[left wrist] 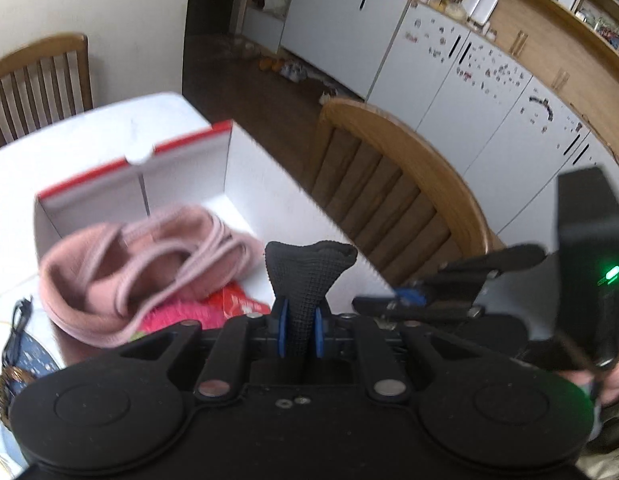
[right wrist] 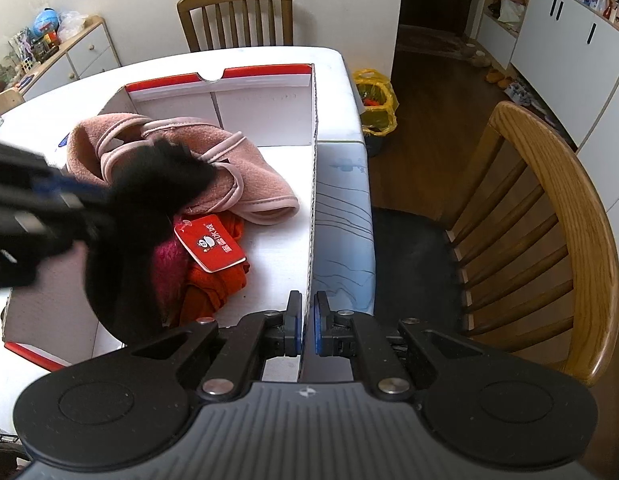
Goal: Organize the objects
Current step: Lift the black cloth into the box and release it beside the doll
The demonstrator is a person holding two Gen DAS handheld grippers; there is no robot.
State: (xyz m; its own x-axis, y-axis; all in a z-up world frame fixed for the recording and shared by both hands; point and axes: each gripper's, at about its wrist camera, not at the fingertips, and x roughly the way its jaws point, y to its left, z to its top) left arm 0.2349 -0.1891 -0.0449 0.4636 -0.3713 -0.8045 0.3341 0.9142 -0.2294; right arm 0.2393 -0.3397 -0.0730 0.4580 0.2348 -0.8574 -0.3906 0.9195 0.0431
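In the left wrist view, the left hand-held gripper [left wrist: 297,320] is clamped on a black knitted item [left wrist: 305,276] (a glove or sock, too bunched to tell), held above the near edge of the white cardboard box [left wrist: 181,184] where a pink garment [left wrist: 149,264] already lies; the grip takes only a narrow fold of the fabric, so it could slip free early and land outside the box, on the desk [left wrist: 121,120] or toward the wooden chair [left wrist: 389,184]. In the right wrist view, the right hand-held gripper [right wrist: 305,328] pinches the box's thin side wall [right wrist: 312,184], jaws nearly together around the cardboard, steadying it near the desk's edge; too hard a pull here could bend the wall or drag the box toward the drop beside the chair. The black item hangs blurred over the pink garment and the red tag [right wrist: 209,246], and could snag on either when let go.
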